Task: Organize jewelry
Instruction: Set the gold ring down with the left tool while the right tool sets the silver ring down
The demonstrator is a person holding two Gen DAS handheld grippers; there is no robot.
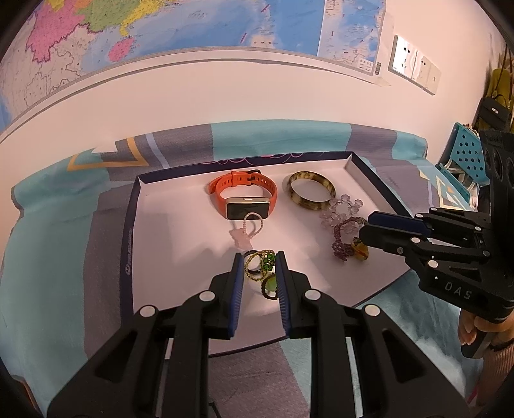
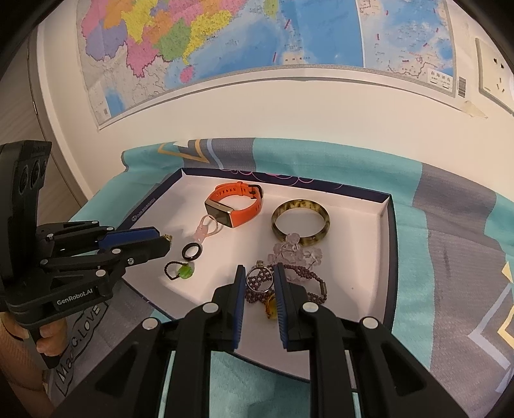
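Small gold wire ring with green beads point(image 1: 261, 261), near front edge of shallow box lid point(image 1: 130, 225): light, springy, snag-prone; pinched by rim between clenched left gripper point(image 1: 259, 262) pads; right gripper point(image 2: 258, 279) clenched on silver ring point(image 2: 259, 277).

The left hand-held gripper point(image 2: 168, 242) covers most of a small gold-coloured piece point(image 2: 167, 238), so only a speck shows at its tips. In the right wrist view the amber bead point(image 2: 270, 307) is half hidden behind a blue pad. The wall map point(image 1: 180, 29) is cut off by the top edge, its lettering too small to read.
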